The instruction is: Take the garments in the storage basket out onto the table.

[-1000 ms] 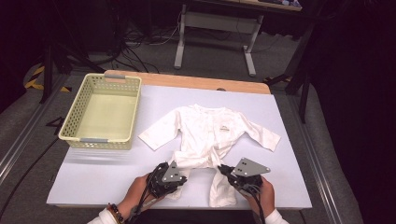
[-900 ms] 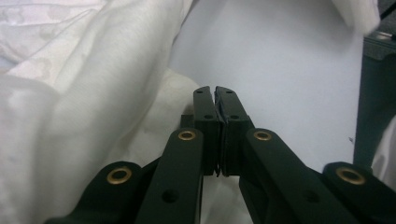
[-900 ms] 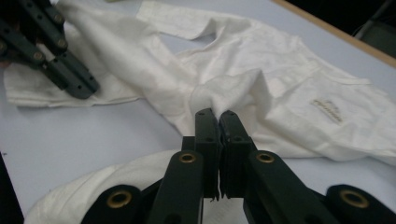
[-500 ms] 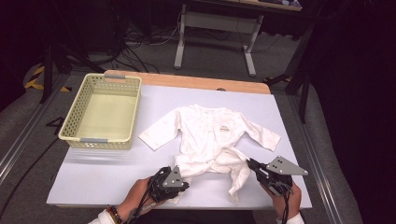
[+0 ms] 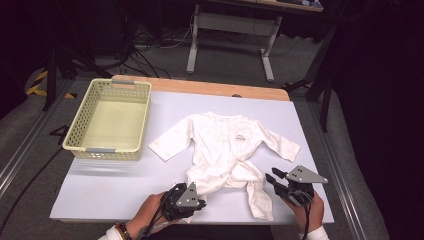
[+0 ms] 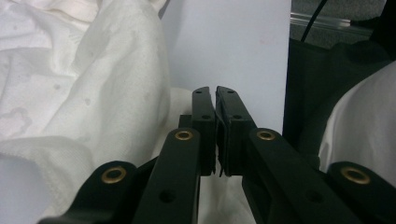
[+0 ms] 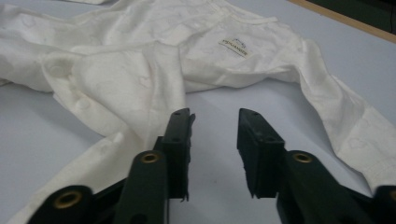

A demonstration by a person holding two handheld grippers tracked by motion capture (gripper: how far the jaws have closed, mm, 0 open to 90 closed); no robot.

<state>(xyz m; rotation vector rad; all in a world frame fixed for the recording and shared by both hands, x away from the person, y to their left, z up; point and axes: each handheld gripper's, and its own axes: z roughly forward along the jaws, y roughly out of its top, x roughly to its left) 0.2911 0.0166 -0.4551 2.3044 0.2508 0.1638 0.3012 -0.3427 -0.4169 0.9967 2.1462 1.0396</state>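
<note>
White cotton romper [image 5: 225, 150] lies face-up near the middle of the bench [image 5: 125, 185], sleeves spread to either side, its legs bunched and twisted toward my edge. My left tool [image 5: 192, 200] sits at the near left of the garment with jaws pressed together; in the left gripper view [image 6: 215, 135] a thin edge may be caught between them, though I cannot tell for certain that cloth is pinched. My right tool [image 5: 280, 184] rests just right of the trailing leg; its jaws have just been opening and now stand spread with nothing between them, the leg fabric lying just beside the left jaw in the right gripper view [image 7: 212, 140]. The basket [image 5: 85, 145] stands empty at the far left, well apart from the romper. Judged progress: the right leg is drawn out and released, the lower half remains crumpled, and smoothing, folding, and any transfer to the basket are not yet done.
</note>
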